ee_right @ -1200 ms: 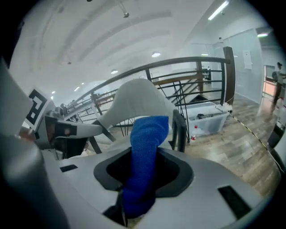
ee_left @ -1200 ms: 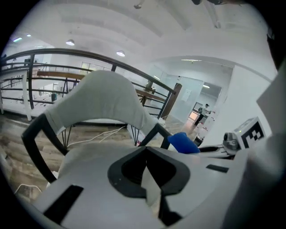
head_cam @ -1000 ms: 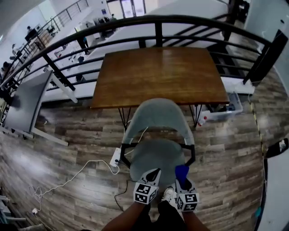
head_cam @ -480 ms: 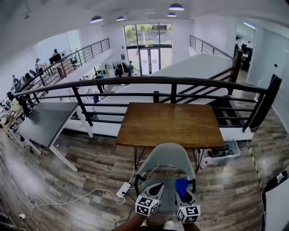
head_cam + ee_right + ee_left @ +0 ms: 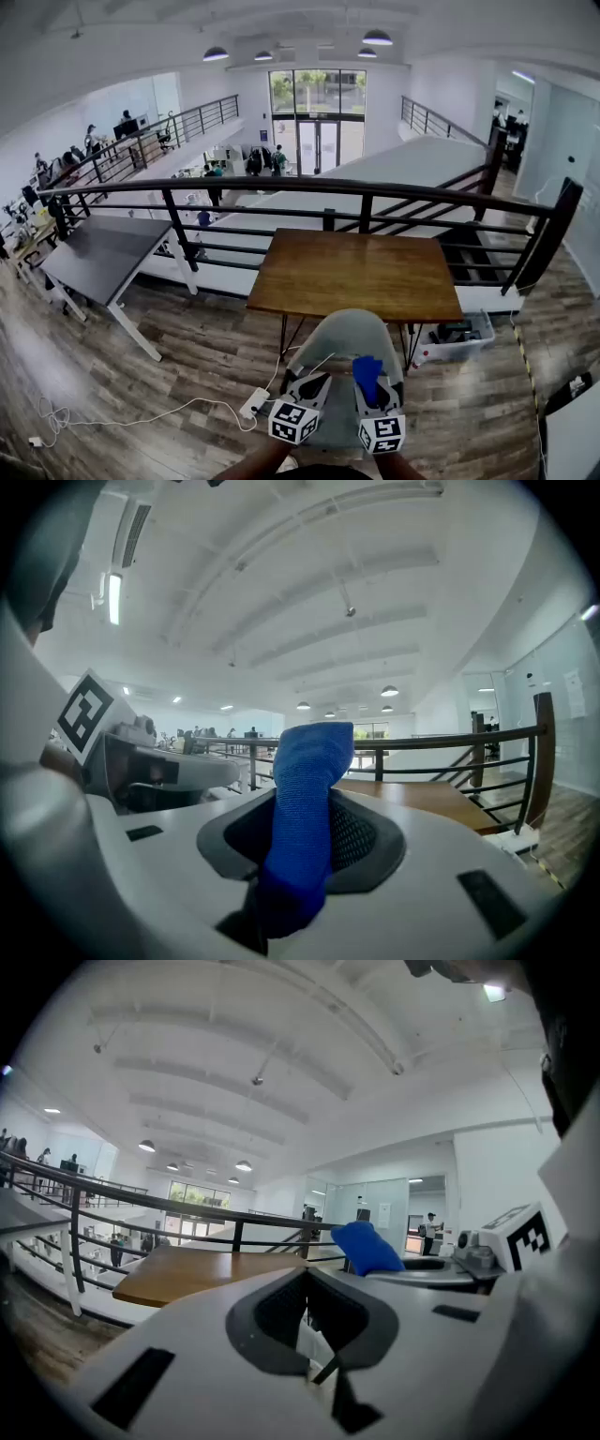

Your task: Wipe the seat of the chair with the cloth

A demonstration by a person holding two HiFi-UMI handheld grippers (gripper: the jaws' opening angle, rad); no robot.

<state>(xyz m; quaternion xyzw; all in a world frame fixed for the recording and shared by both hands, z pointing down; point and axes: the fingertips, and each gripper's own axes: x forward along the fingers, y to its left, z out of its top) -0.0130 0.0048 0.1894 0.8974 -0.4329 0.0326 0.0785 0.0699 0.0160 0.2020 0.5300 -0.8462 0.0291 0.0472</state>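
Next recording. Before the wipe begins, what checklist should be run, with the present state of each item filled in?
1. Cloth gripped: ok. The right gripper has its jaws closed on it.
2. Left gripper free: ok. Its jaws are together with nothing between them.
3. Cloth aimed at the chair seat: not ok. It points out toward the table, not down.
4. Cloth touching the seat: not ok. It is held up above the seat.
5. Seat free of things: cannot tell. Both grippers cover most of it in the head view.
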